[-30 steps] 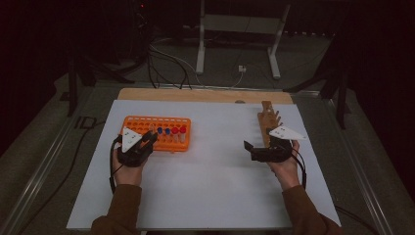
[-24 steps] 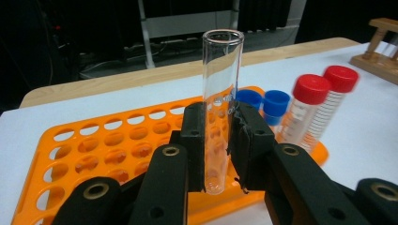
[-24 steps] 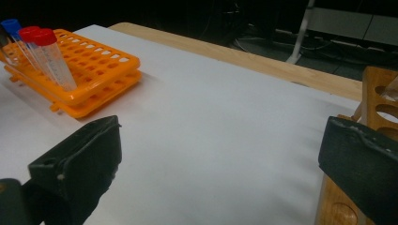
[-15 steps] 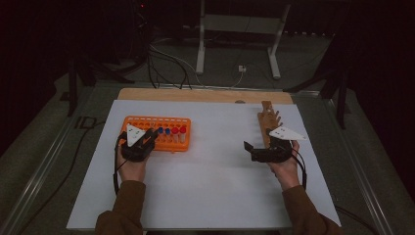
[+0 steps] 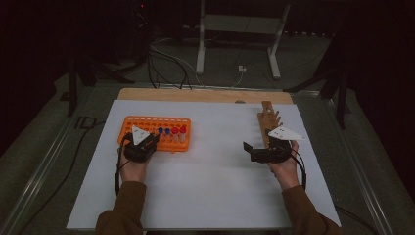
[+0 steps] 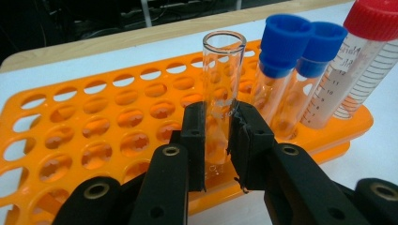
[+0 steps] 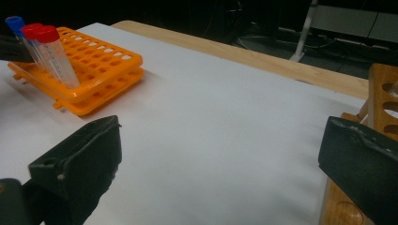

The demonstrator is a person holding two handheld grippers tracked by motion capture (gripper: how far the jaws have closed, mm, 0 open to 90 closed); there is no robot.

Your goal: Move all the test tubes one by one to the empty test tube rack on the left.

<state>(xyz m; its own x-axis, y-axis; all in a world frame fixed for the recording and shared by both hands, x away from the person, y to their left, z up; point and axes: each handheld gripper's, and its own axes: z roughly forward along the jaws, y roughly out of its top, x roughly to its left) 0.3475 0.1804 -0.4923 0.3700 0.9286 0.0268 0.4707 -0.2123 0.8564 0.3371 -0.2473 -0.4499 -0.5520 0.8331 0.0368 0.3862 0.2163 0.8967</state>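
High view: left gripper [image 5: 147,140] at the orange tube rack's [image 5: 152,121] near edge; right gripper [image 5: 250,149] beside the wooden rack [image 5: 267,115], well apart. Left gripper view: jaws pinch an uncapped glass test tube [image 6: 221,89] standing upright in the rack, just beside two blue-capped tubes [image 6: 280,70]. Right gripper view: jaws spread wide over bare white tabletop [image 7: 220,140].

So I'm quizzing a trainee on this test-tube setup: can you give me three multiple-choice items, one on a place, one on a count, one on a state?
1. Where does the wooden rack stand?
A. beside the right gripper
B. on the orange rack
C. on the floor

2. How many blue-capped tubes stand in the orange rack?
A. none
B. two
C. five

3. How is the left gripper?
A. wide open
B. shut on the clear tube
C. holding a red cap

Answers: 1 A, the high view shows it by the right hand; 2 B, the left gripper view shows two blue caps side by side; 3 B, its pads press both sides of the uncapped tube.
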